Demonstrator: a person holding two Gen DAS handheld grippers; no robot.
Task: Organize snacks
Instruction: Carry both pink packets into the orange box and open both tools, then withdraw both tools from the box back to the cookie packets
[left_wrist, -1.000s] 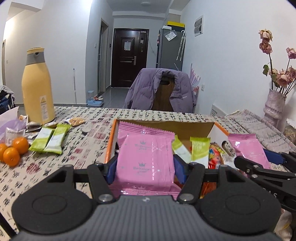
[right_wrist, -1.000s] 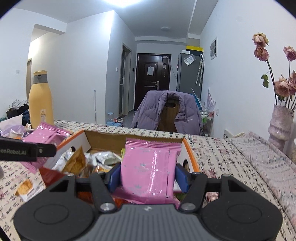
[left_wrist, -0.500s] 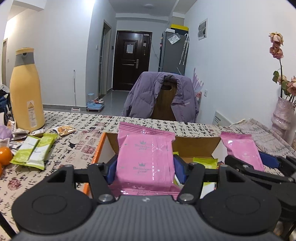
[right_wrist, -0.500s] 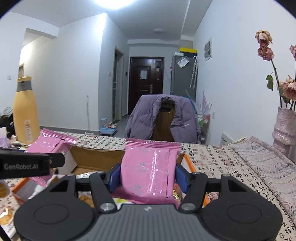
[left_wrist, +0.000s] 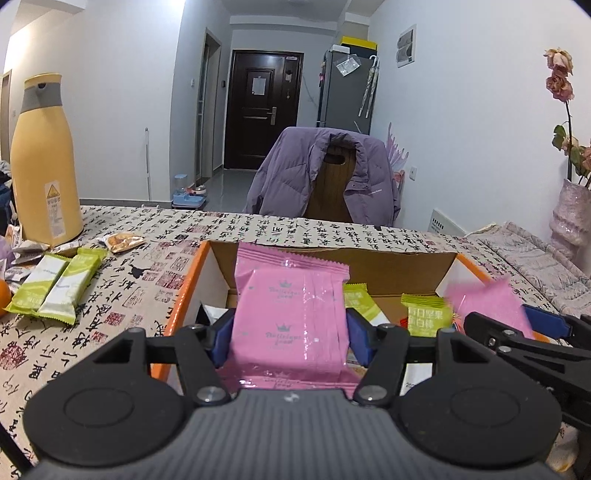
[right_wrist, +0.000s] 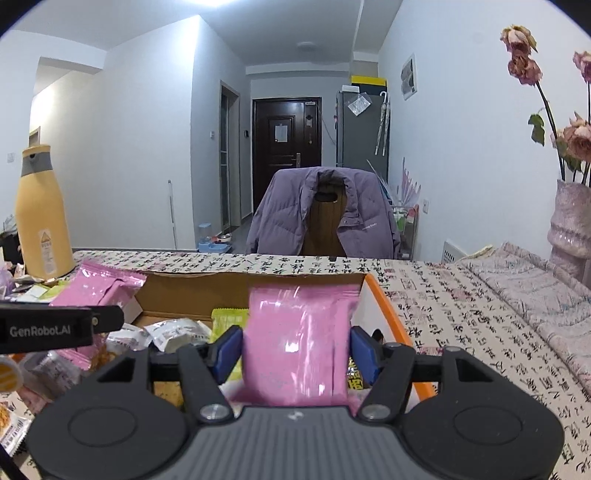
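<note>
A pink snack pkt (left_wrist: 291, 317) is pinched upright in the left claw (left_wrist: 290, 341), held over the open cardboard box (left_wrist: 384, 271) on the desk (left_wrist: 147, 273). A 2nd pink pkt (right_wrist: 297, 343) is pinched likewise in the right claw (right_wrist: 297, 350), above the box's right end. Green bars (left_wrist: 426, 317) are seen inside the box; two more green bars (left_wrist: 55, 282) lie on the desk at left, nr a yellow bottle (left_wrist: 44, 162).

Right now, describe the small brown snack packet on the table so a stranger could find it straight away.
Start at the tall yellow bottle on the left of the patterned tablecloth. Just right of its base, beyond the two green bars, lies the small brown packet, outside the cardboard box. It is the only brownish, squarish wrapper there; its neighbours are long and green.
</note>
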